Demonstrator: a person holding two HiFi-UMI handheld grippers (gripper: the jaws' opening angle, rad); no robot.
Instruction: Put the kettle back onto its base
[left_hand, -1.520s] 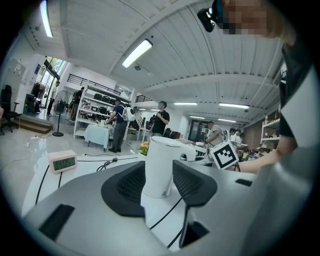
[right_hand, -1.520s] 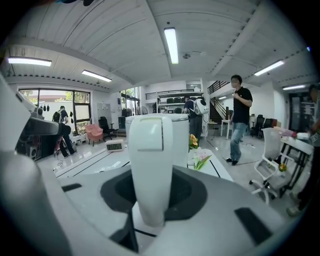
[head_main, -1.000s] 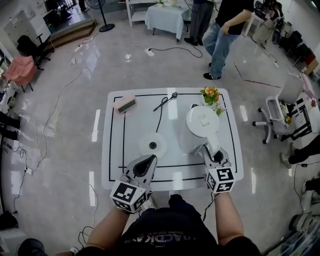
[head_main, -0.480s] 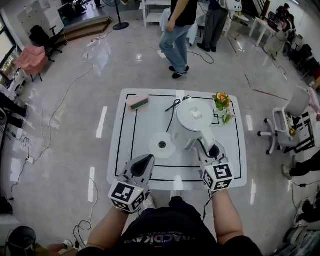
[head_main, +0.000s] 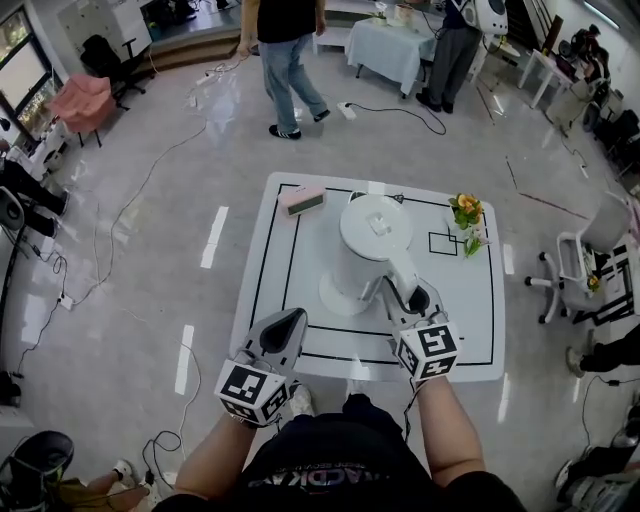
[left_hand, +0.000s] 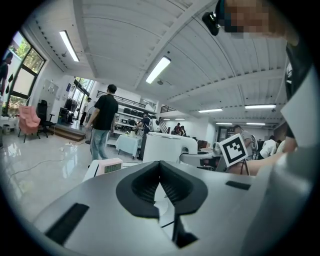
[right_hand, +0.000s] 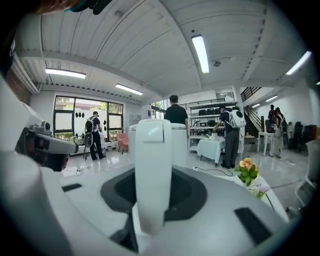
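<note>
R tongs grasping kettle by handle | kettle over base, mid surface; seated or not, can't tell | L tongs clenched, empty, at near edge

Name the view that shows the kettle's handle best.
Right gripper view: the handle fills the centre, clamped by the right gripper. Head view shows it foreshortened from above; left gripper view shows it small, side-on.

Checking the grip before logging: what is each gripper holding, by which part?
The right gripper holds the white kettle by its handle; the left gripper is shut, empty.
</note>
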